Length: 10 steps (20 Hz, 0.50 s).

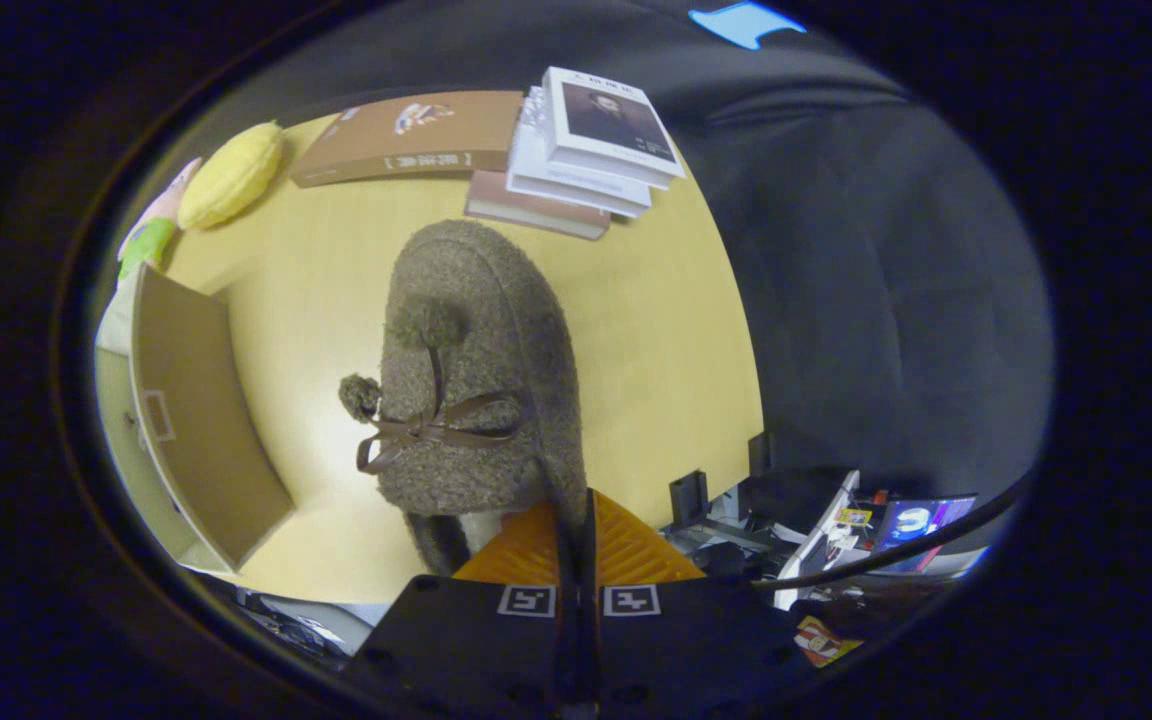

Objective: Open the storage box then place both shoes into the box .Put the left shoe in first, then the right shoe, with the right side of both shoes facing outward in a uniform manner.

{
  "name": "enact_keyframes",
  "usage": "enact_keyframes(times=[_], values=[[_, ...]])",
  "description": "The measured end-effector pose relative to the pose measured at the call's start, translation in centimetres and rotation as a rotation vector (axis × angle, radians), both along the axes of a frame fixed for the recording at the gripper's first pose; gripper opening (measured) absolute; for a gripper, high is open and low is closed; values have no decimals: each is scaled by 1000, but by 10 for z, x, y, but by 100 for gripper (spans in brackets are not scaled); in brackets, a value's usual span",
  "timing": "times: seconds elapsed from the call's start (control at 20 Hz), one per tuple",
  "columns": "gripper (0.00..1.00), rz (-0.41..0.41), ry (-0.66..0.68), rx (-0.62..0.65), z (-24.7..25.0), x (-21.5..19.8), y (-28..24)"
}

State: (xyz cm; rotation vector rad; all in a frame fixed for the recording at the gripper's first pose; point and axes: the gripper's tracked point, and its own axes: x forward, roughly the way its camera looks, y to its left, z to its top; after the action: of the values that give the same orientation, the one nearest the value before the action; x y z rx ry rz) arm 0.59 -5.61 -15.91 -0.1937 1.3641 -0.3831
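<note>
Gripper [576, 520] jaws nearly closed, pinching the collar edge of the shoe [481, 370] at its heel end; both fingers look to be pressing on that thin rim. Shoe is a fuzzy brown slipper with a ribbon bow and two pompoms, toe pointing away from the fingers, seen against the table [676, 330]; cannot tell whether it is lifted or resting. Relative to the shoe: storage box [201, 420] sits to its left, door flap swung open, near but apart. Beyond the toe, a stack of books [586, 150]; a brown book [406, 135] lies flat just left of the stack. Yellow plush toy [233, 173] beyond the box, at the table's far-left corner.
</note>
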Motion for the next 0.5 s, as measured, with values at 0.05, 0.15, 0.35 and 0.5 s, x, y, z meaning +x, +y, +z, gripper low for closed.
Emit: enact_keyframes(times=[0.05, 0.15, 0.35, 0.5], values=[[4, 7, -11, 8, 9, -1, 16], [4, 38, -54, 28, 27, 6, 49], [3, 134, -134, 20, 64, 20, 111], [4, 199, -178, 47, 80, 25, 168]])
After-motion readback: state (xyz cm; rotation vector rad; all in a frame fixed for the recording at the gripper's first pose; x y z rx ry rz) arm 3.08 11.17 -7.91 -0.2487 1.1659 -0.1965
